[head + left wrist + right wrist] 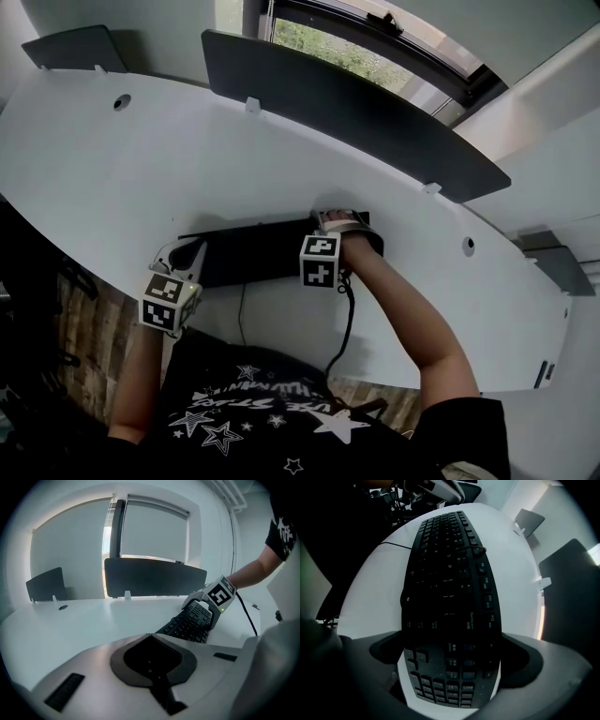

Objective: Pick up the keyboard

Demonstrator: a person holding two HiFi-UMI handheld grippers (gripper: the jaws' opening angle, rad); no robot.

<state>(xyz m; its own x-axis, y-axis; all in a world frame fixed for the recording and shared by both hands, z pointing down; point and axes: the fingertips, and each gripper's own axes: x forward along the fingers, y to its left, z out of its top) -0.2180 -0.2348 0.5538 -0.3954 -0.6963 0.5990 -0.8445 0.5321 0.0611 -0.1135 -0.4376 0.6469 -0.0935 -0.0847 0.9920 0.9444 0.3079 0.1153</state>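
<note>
The black keyboard is lying near the front edge of the big white counter. The right tongs are holding its right end. The left tongs are sitting shut and empty by its left end. A dark screen is standing along the back edge, under a window.

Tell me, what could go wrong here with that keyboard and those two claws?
1. The right gripper seems to clamp only one end of the long keyboard. Lifted from there, the far end could sag or twist out of the jaws.
2. The left gripper is shut on nothing beside the other end, so that end has no support.
3. The black cable runs off the desk edge toward the person. It might snag or tug as the keyboard rises.
</note>
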